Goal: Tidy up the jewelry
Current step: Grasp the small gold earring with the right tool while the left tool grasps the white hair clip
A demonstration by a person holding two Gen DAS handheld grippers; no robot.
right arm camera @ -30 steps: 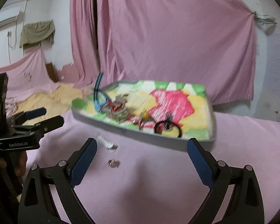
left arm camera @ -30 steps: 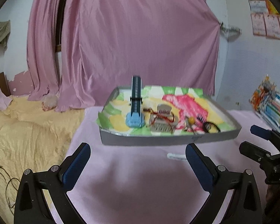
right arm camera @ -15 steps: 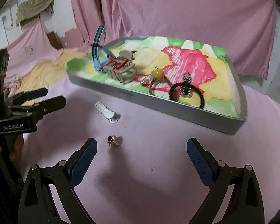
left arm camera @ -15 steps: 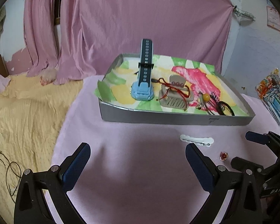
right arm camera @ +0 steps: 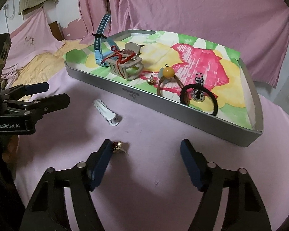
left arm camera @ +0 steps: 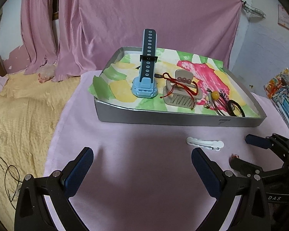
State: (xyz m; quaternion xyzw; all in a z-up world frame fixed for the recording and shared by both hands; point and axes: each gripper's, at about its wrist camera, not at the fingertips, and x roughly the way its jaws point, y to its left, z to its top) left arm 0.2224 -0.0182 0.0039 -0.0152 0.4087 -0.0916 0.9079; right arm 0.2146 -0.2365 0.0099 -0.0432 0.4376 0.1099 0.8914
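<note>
Right wrist view: at far left we see the left hand-held gripper [right arm camera: 48, 93], jaws spread, nothing between them, hovering over the pink surface [right arm camera: 163, 173]. Next right, a white hair clip [right arm camera: 106, 112] lies flat on the surface, just outside the tray. Below it, a small red-and-gold ring [right arm camera: 118, 146] sits on the surface, touching the inner face of the right hand-held gripper's [right arm camera: 146, 154] left finger; jaws spread wide, not pinching it. Further right, the grey tray [right arm camera: 163, 107] with a colourful paper liner holds a blue watch [right arm camera: 101, 38] with its strap upright, a beige claw clip [right arm camera: 128, 63] with a red cord bracelet [right arm camera: 121, 57] draped over it, an amber-bead hair tie [right arm camera: 167, 73] and a black hair tie [right arm camera: 200, 98].

Left wrist view: we see the left hand-held gripper [left arm camera: 142, 159] spread over bare surface; hair clip [left arm camera: 205, 144] right of centre, near the tray's front wall.
</note>
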